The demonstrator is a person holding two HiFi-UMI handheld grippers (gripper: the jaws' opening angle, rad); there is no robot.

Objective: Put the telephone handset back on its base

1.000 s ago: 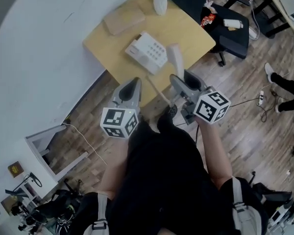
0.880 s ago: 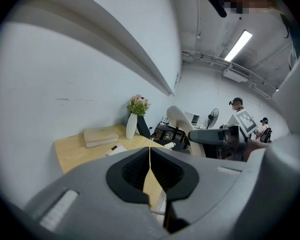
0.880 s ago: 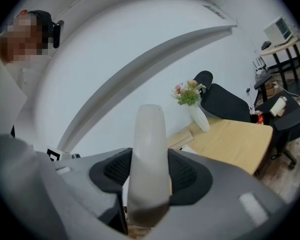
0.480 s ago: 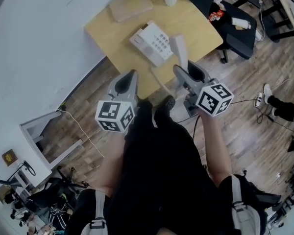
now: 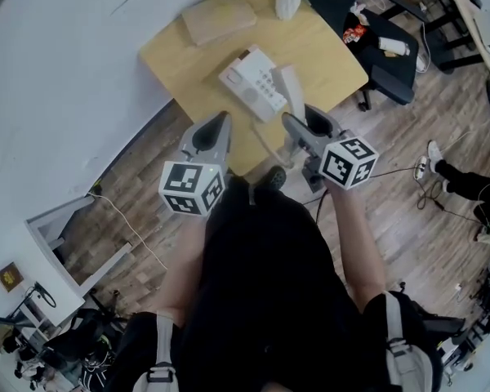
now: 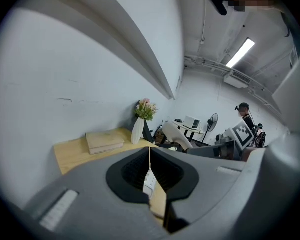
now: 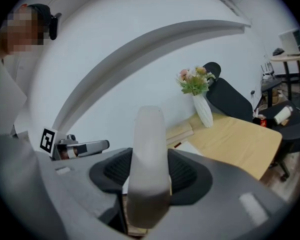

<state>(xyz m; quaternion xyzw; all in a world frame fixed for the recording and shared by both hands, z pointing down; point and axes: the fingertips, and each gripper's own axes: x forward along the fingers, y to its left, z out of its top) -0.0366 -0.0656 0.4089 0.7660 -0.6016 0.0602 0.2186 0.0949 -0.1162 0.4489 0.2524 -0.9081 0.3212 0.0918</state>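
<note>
right gripper (image 5: 300, 120) grips handset (image 5: 290, 89) upright beside base (image 5: 250, 84).

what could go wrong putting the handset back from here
The white plastic handset stands tall out of the right gripper, held near one end, so it may pivot or slip as it lowers. The white push-button telephone base lies angled on the wooden table; a misaligned landing could shove it.

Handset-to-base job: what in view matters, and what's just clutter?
Job:
handset, clamped in right gripper
phone base
table

Clutter:
vase of flowers
book
office chair
</note>
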